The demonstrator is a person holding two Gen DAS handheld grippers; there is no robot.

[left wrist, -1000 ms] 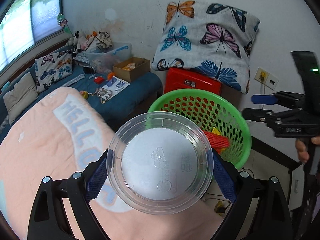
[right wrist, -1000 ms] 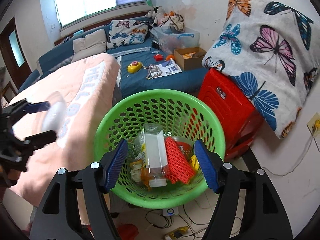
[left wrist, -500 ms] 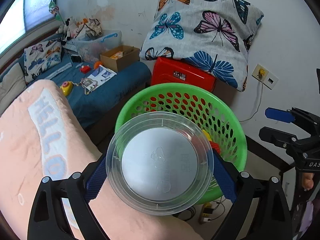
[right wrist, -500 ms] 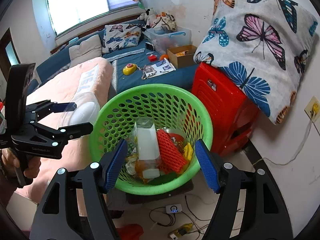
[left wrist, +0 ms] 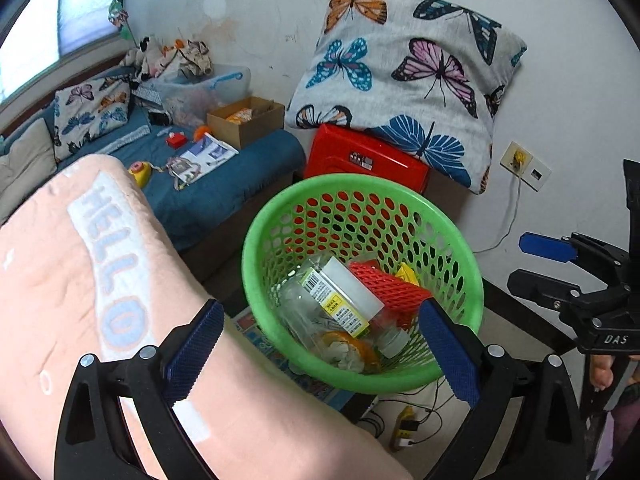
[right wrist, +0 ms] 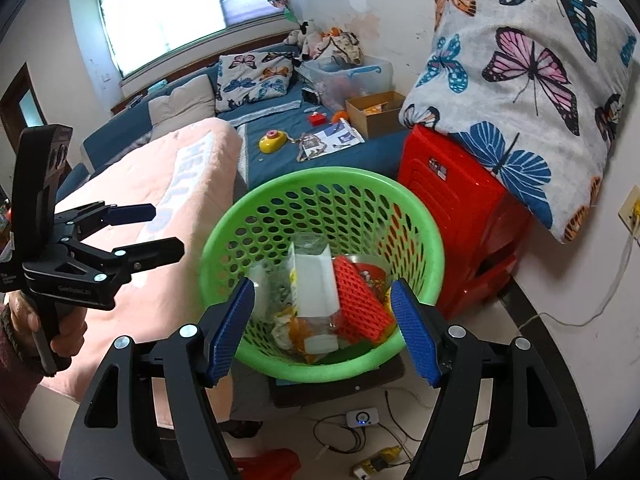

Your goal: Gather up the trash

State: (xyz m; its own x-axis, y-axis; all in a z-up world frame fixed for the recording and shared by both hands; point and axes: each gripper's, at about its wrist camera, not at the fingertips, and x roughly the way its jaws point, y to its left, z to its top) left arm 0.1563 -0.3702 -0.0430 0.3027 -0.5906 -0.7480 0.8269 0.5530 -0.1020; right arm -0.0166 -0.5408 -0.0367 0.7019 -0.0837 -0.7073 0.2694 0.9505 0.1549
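round green perforated plastic basket (right wrist: 320, 216) is kept on the floor just beside the pink bed, w/ trash inside: clear plastic bottle (left wrist: 332, 304), red foam net (left wrist: 384, 284). left gripper (left wrist: 320, 344) & right gripper (right wrist: 324, 328) are held agape, empty, above basket rim, prob. for dropping in.

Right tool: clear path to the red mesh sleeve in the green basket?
Probably yes. The right tool is open and empty, angled down over the basket, and the red mesh sleeve lies on top of the trash with nothing covering it.
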